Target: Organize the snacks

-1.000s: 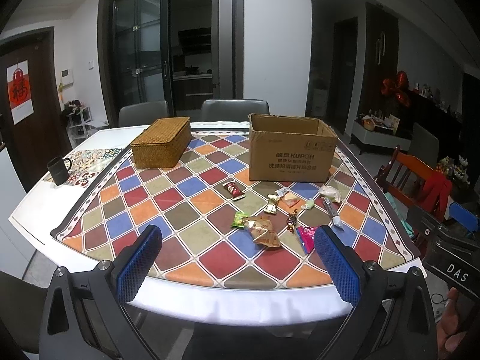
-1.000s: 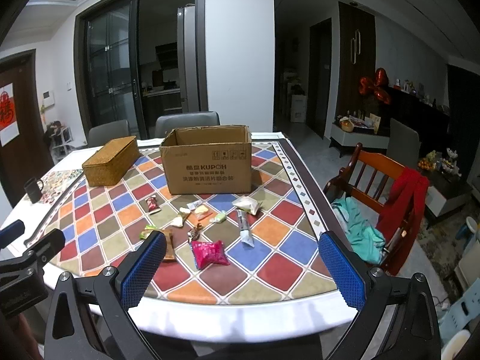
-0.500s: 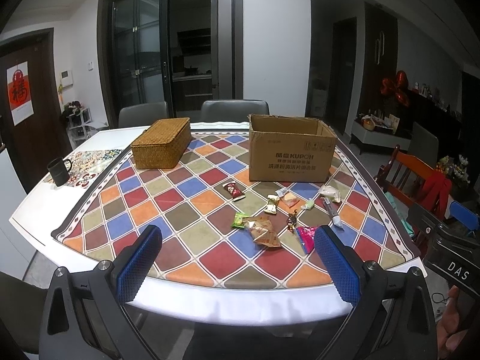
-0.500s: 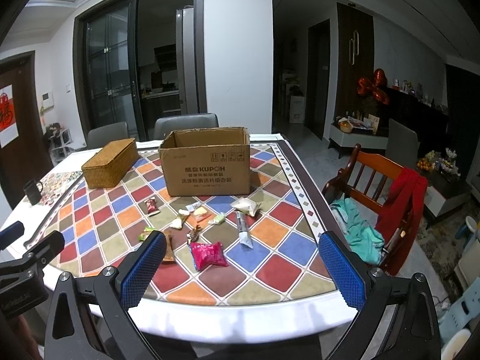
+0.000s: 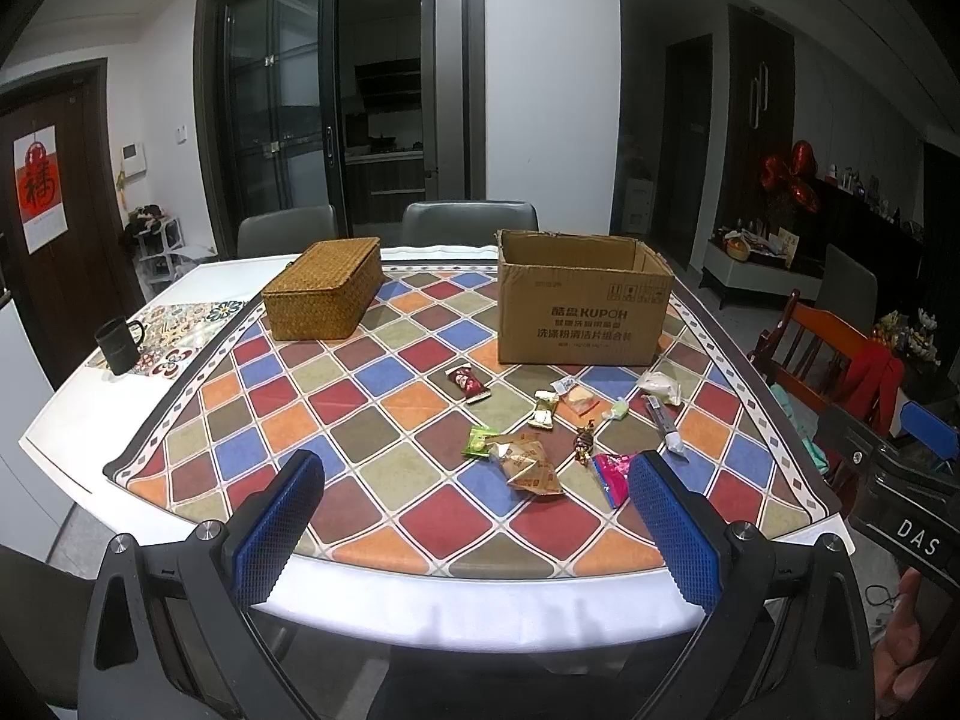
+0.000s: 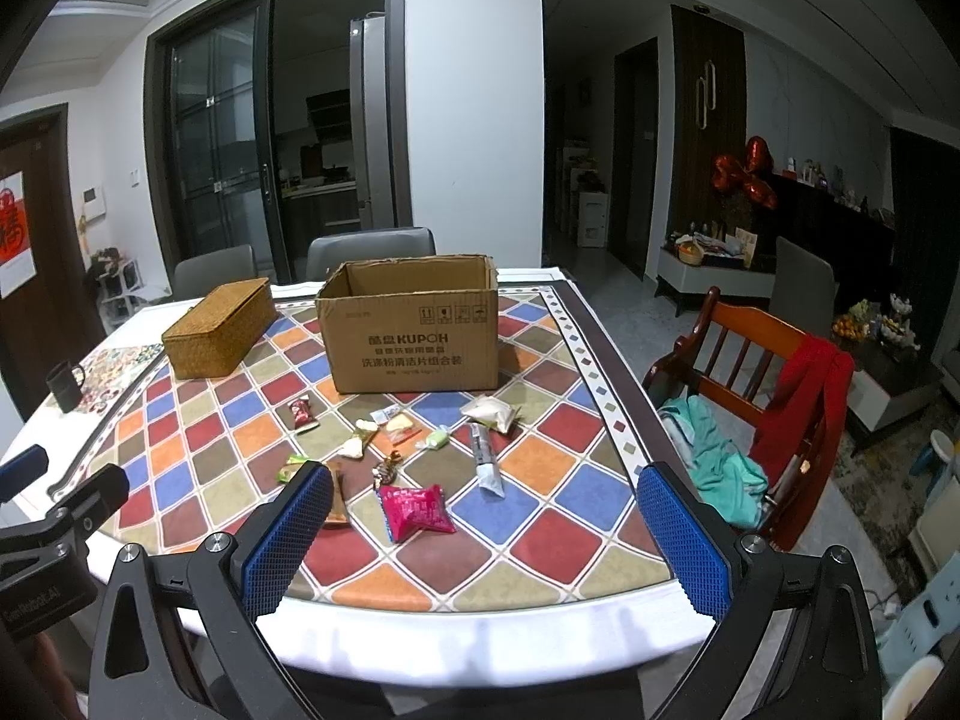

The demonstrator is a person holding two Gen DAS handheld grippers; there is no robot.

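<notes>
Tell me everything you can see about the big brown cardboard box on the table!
The cardboard box is plain brown, looks like corrugated card, and stands upright on the checkered tablecloth, toward the far side of the table. Its top is open; what is inside is hidden. The front carries dark print reading KUPOH, Chinese characters and small handling symbols. The woven basket sits apart to its left. Snack packets lie scattered in front; none seems to touch it. No gripper touches it.
</notes>
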